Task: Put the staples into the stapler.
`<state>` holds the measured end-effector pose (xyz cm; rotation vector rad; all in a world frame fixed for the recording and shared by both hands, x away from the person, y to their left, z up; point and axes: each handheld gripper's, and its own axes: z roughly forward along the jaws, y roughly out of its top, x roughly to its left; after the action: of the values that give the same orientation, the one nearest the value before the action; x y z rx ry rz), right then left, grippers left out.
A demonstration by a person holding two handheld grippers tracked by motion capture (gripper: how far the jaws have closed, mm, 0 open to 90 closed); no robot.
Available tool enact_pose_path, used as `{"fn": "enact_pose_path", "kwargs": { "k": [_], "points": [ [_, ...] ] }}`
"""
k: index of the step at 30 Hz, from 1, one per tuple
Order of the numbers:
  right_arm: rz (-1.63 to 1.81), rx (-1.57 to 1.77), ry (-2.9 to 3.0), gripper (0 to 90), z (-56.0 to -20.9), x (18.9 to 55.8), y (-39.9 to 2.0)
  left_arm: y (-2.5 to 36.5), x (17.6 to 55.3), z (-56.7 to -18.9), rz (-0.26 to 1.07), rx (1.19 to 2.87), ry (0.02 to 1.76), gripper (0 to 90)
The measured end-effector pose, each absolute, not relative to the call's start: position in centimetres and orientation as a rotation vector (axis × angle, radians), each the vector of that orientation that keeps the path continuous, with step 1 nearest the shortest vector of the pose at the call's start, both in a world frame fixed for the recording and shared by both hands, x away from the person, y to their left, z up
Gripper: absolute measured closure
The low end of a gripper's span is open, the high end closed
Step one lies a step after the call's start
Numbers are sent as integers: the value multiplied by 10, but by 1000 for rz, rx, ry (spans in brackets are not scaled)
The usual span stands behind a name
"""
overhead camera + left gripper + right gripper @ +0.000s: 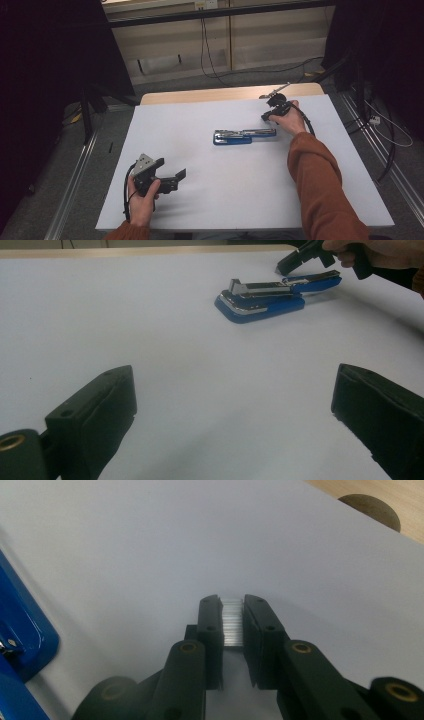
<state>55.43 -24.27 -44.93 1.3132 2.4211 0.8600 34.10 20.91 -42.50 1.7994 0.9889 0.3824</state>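
A blue stapler, swung open flat with its metal rail up, lies mid-table; it also shows as the stapler and as a blue edge of the stapler. Just right of its far end, my right gripper points down at the table. Its jaws are shut on a short silvery strip of staples. The right gripper hovers close behind the stapler's tip. My left gripper rests near the front left, open, with nothing between its jaws, aimed toward the stapler.
A white sheet covers the table, with a wooden strip along the far edge. A dark round knob sits on that wood. Cables and stand legs lie on the floor beyond.
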Motion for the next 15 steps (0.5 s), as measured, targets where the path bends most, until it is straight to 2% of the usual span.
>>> {"fn": "enact_pose_path", "kwargs": {
  "k": [15],
  "points": [
    [890, 1288, 2439, 790, -446, 547, -241, 211, 341, -424, 389, 1795, 987, 44]
  ]
}}
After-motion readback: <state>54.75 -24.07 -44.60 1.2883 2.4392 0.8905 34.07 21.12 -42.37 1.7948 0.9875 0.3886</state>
